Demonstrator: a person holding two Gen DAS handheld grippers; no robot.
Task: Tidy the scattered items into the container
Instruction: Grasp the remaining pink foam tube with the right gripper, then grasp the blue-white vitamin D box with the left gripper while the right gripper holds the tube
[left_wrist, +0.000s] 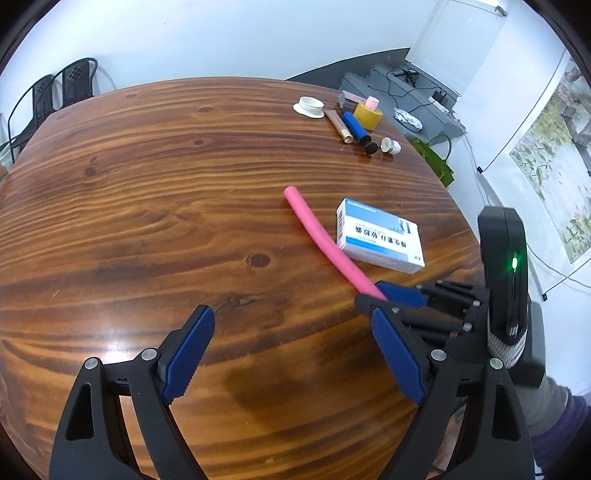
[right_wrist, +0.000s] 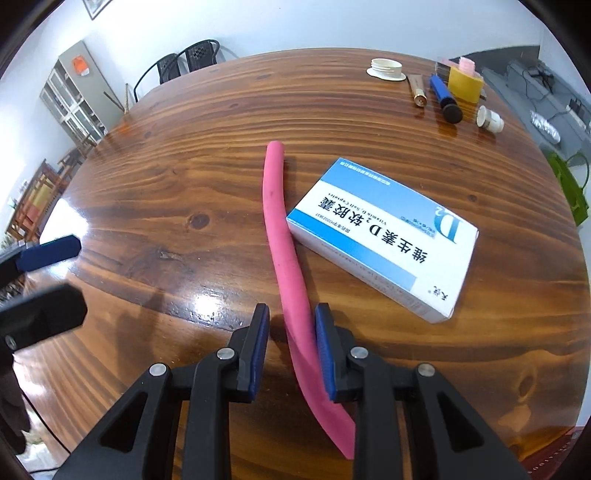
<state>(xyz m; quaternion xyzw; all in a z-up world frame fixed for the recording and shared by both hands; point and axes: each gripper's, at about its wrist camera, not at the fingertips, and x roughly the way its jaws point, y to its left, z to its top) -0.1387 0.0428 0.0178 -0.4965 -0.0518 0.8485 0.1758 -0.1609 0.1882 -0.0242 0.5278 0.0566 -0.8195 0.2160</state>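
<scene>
A long pink foam tube (right_wrist: 282, 221) lies on the round wooden table (right_wrist: 184, 147), touching a white and blue medicine box (right_wrist: 380, 240). My right gripper (right_wrist: 291, 308) straddles the tube's near part. The right pad rests against the tube, a gap shows at the left pad, and the jaws stand narrow. In the left wrist view the tube (left_wrist: 317, 232) runs from beside the box (left_wrist: 380, 236) into the right gripper (left_wrist: 384, 295). My left gripper (left_wrist: 291, 314) hangs wide open over bare wood with nothing between its fingers. No container is in view.
Small items cluster at the table's far right: a white lid (right_wrist: 386, 70), a tan tube (right_wrist: 417, 90), a blue cylinder (right_wrist: 443, 94), a yellow tape roll (right_wrist: 465, 85) and a small white cap (right_wrist: 489, 120). Black chairs (right_wrist: 188, 59) stand beyond the table. A green bag (right_wrist: 569, 188) sits off the right edge.
</scene>
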